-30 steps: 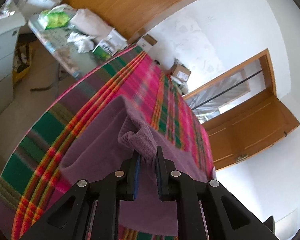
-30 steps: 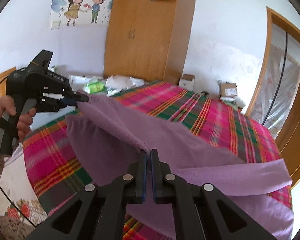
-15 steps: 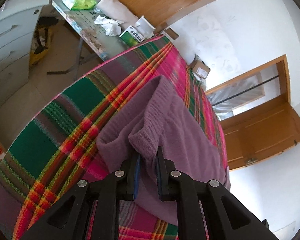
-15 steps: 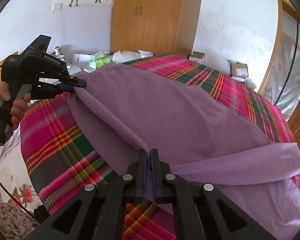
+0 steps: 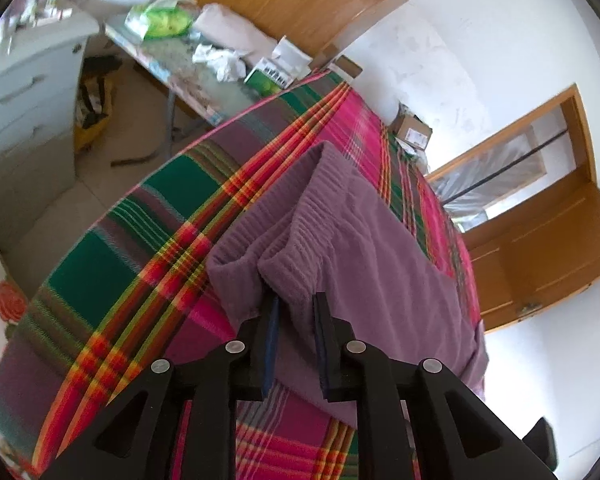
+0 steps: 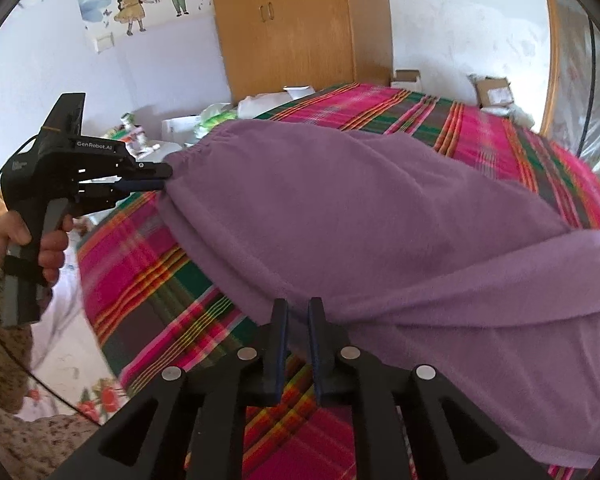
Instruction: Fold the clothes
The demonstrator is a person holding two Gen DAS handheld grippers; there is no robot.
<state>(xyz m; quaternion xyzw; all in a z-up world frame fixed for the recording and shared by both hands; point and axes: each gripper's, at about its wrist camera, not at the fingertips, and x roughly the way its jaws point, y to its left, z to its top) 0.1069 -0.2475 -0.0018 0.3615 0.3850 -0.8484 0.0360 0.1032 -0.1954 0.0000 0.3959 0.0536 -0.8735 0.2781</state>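
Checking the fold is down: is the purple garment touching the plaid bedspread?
Touching. In the left wrist view the purple garment lies flat on the plaid bedspread at its far end.

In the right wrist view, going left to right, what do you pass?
Hand on the left gripper → purple garment → plaid bedspread → curtained doorway at the right edge.
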